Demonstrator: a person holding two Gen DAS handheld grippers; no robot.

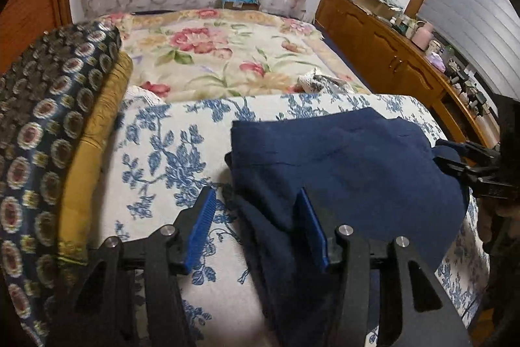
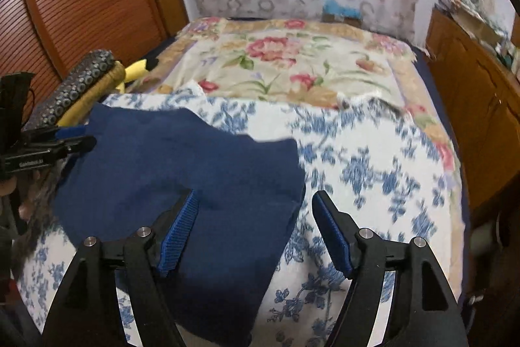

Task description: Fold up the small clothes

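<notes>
We judge the navy garment (image 1: 351,158) soft, light and limp; best pinched at an edge or corner. It lies partly folded on the blue-floral bedspread (image 1: 162,152). Left hand-held gripper (image 1: 256,230) gapes over its left edge; right hand-held gripper (image 2: 253,233), fingers apart, straddles its right edge, gripping nothing.

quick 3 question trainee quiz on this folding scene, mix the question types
1. True or false: the left tool is clamped shut on the navy garment.
2. Multiple choice: the navy garment lies on A) a bare wooden floor, B) the blue-and-white floral cloth, C) the wooden dresser.
3. Fill in: in the right wrist view, the right tool has one finger over the garment and the other over the ____ cloth.

Key: 1 false, both tools are open; 2 B; 3 floral.
</notes>
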